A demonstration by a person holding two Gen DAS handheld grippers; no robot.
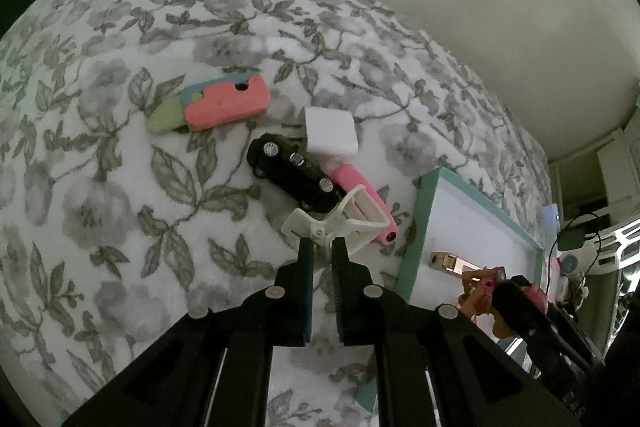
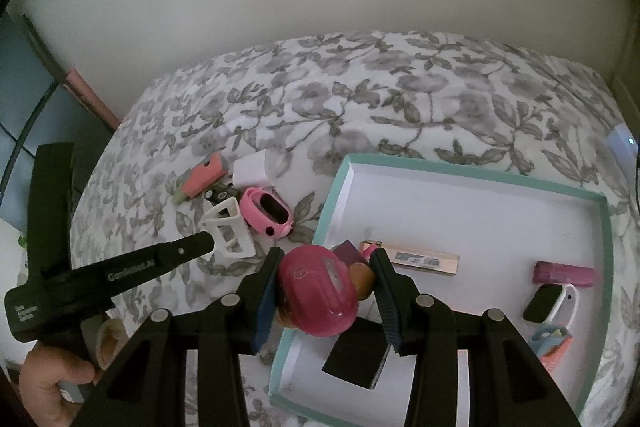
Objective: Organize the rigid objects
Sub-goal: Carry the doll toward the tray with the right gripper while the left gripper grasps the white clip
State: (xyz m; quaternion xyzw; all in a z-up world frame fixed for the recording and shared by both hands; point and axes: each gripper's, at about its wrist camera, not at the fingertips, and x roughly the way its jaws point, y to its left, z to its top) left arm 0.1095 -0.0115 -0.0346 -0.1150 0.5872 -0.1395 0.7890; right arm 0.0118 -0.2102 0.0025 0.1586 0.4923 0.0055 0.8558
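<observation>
Flowered bedspread (image 1: 120, 187) bearing a teal-rimmed box (image 2: 472, 179). Right gripper (image 2: 326, 291) clamps a pink-helmeted doll (image 2: 316, 287) over the box's near corner. Left gripper (image 1: 322, 247), jaws narrow, pinches a white clip (image 1: 332, 223) beside the black toy car (image 1: 292, 171).

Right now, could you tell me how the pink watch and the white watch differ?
The pink watch lies on the bedspread, outside the box; the white watch lies inside the box. The pink one has a pink band, the white one a white band. Both have dark screens, and neither is held.
</observation>
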